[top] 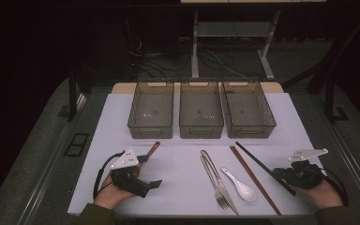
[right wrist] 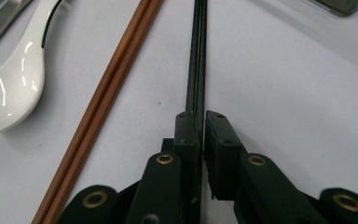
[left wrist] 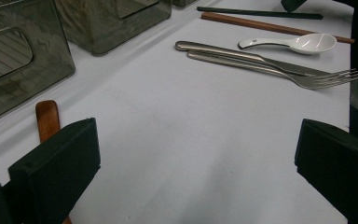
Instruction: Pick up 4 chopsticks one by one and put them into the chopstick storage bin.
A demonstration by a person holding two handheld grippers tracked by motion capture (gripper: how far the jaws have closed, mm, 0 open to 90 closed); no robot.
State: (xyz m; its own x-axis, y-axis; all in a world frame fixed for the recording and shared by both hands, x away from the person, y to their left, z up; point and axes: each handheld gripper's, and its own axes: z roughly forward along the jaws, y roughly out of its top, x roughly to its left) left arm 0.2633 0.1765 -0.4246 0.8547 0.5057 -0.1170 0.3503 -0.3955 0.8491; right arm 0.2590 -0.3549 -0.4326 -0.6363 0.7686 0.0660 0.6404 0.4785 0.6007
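Fingers [right wrist: 186, 128] of the right gripper [top: 294, 177] pinch the black chopsticks [right wrist: 196, 56] at their near end, at five o'clock on the table [top: 183, 178]; left gripper [top: 140, 180] gapes wide at seven o'clock, empty. Those sticks look light, stiff and slick, likely to swivel; gripping nearer mid-length would steady them.

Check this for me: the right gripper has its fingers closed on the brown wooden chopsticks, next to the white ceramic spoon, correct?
Not quite. The right gripper has its fingers closed on the black chopsticks, as the right gripper view shows. The brown wooden chopsticks lie free on the table between the black pair and the white ceramic spoon.
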